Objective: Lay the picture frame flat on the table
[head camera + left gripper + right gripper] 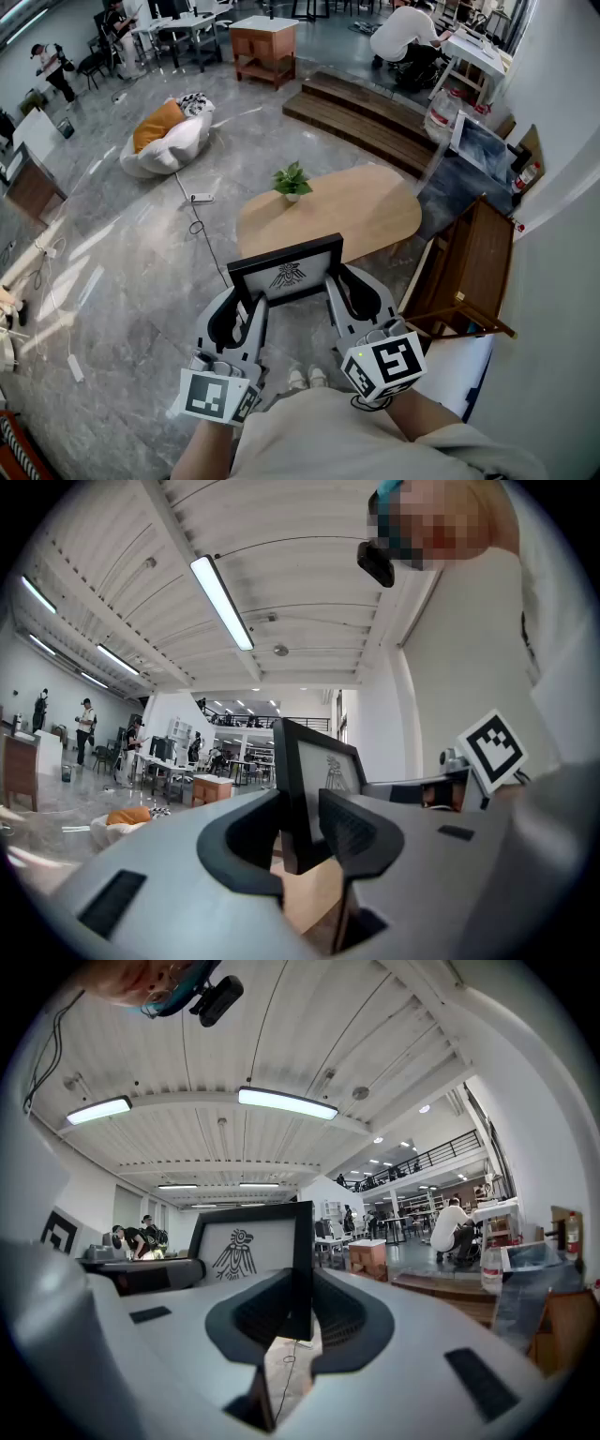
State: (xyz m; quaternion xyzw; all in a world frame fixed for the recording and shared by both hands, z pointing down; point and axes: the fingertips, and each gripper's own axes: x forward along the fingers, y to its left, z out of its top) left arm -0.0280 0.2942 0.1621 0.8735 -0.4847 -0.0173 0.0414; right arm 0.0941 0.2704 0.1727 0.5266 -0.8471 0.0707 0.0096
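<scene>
A black picture frame (286,272) with a bird drawing on white is held up in the air, upright and facing me, short of the near edge of the oval wooden table (366,211). My left gripper (253,314) is shut on the frame's left edge and my right gripper (337,298) on its right edge. In the left gripper view the frame (323,771) stands edge-on between the jaws of the left gripper (302,829). Seen from the right gripper view, the frame (248,1246) runs left from the right gripper (300,1309), its side rail pinched between the pads.
A small potted plant (292,181) stands on the table's far left end. A power strip with cable (201,198) lies on the floor left of the table, a beanbag (169,141) beyond it. A wooden rack (473,272) stands right, wooden steps (375,117) behind.
</scene>
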